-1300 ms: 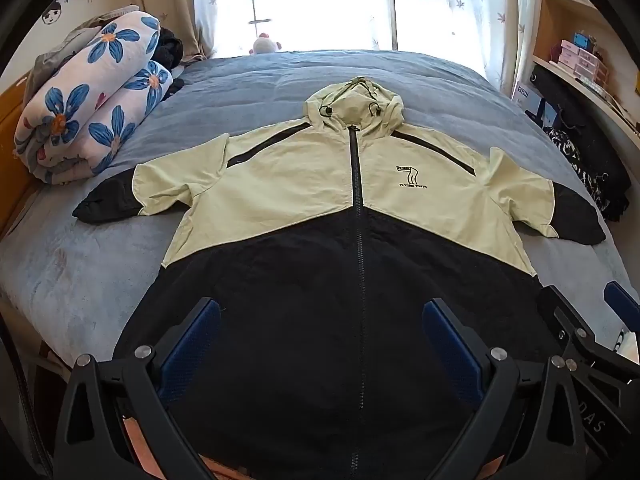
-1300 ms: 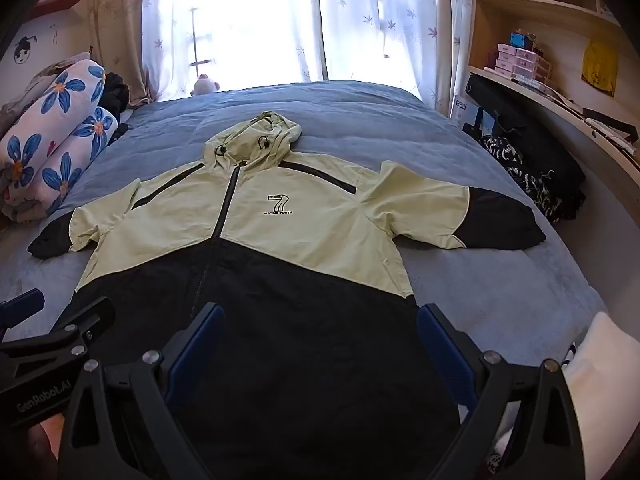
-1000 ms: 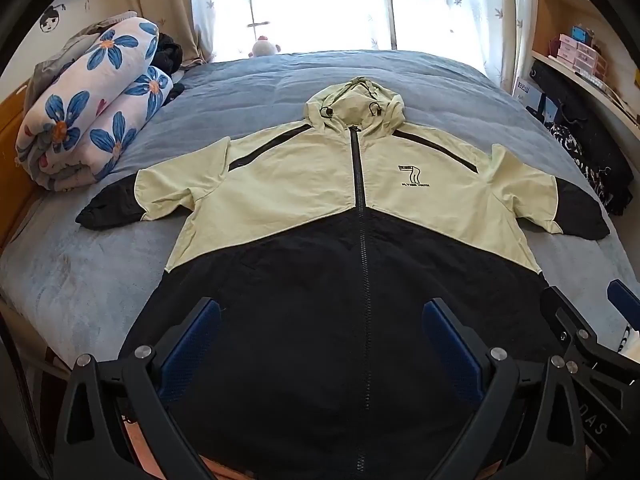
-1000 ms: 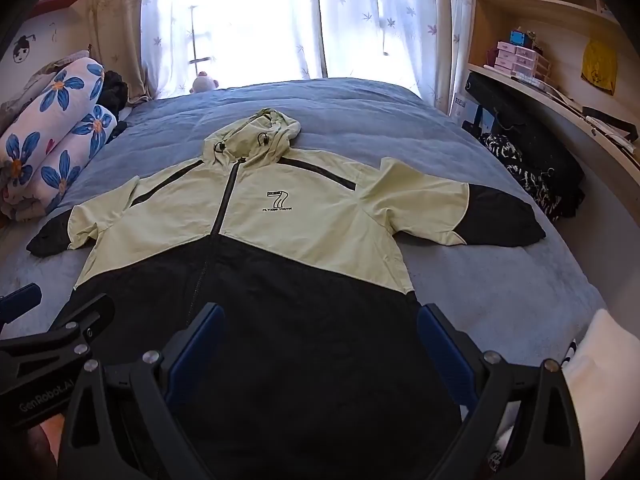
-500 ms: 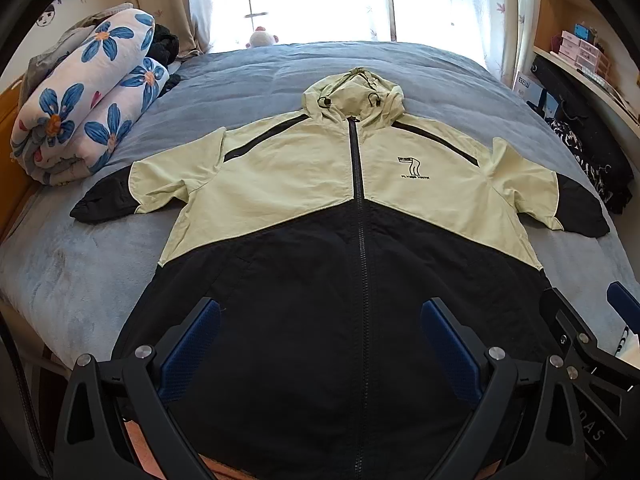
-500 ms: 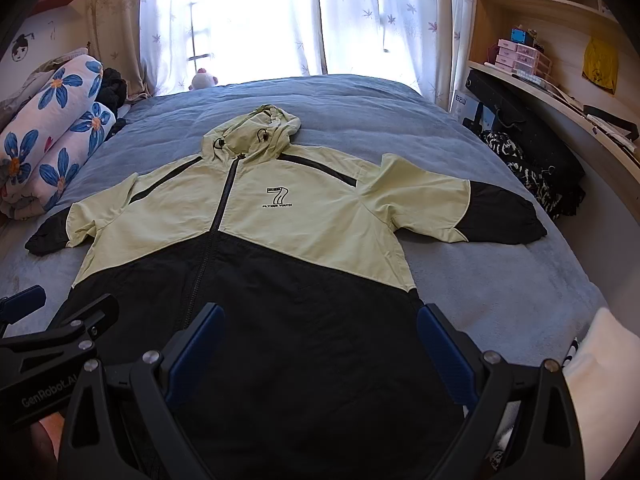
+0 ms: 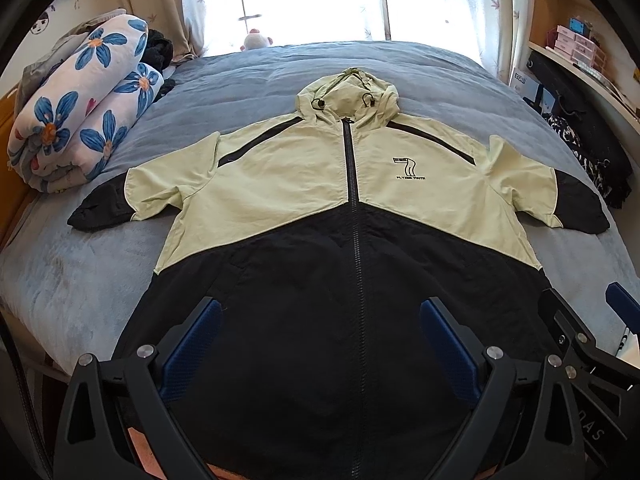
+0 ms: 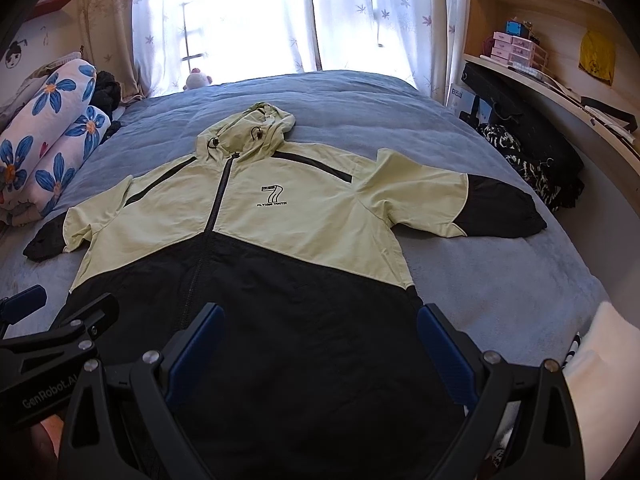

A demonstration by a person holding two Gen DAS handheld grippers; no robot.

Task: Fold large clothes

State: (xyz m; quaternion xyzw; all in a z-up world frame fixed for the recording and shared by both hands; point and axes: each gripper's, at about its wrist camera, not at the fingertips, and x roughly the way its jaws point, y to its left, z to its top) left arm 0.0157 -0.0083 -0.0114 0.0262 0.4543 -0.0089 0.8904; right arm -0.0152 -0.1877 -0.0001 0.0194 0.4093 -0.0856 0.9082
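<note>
The left gripper (image 7: 320, 344) hangs above the black hem of the jacket (image 7: 352, 240), its blue-padded fingers (image 7: 192, 344) spread wide with nothing between them but the cloth lying beneath. The right gripper (image 8: 318, 344) is posed the same way just beside it, jaws fully apart and empty, level and pointing toward 12 o'clock along the bed. In the left view the right gripper's frame shows at 4 o'clock; in the right view the left gripper's frame shows at 8 o'clock, so the two sit side by side at the foot of the garment.

The jacket lies face up and zipped on the blue bed (image 7: 440, 68), spread flat, black lower half nearest the grippers, pale green upper half beyond, hood (image 7: 346, 96) at 12 o'clock. Its sleeves reach out toward 9 and 3 o'clock, each ending in a black cuff.

Open blanket runs beyond the hood to the curtained window (image 8: 248, 16) and beside both sleeves. A rolled floral quilt (image 7: 80, 104) crowds the bed's edge at 10 o'clock. At 2 o'clock dark clothing (image 8: 532, 160) sits against the shelf unit (image 8: 540, 20) beside the bed. A white object (image 8: 604, 380) that I cannot identify shows at 4 o'clock in the right view.
</note>
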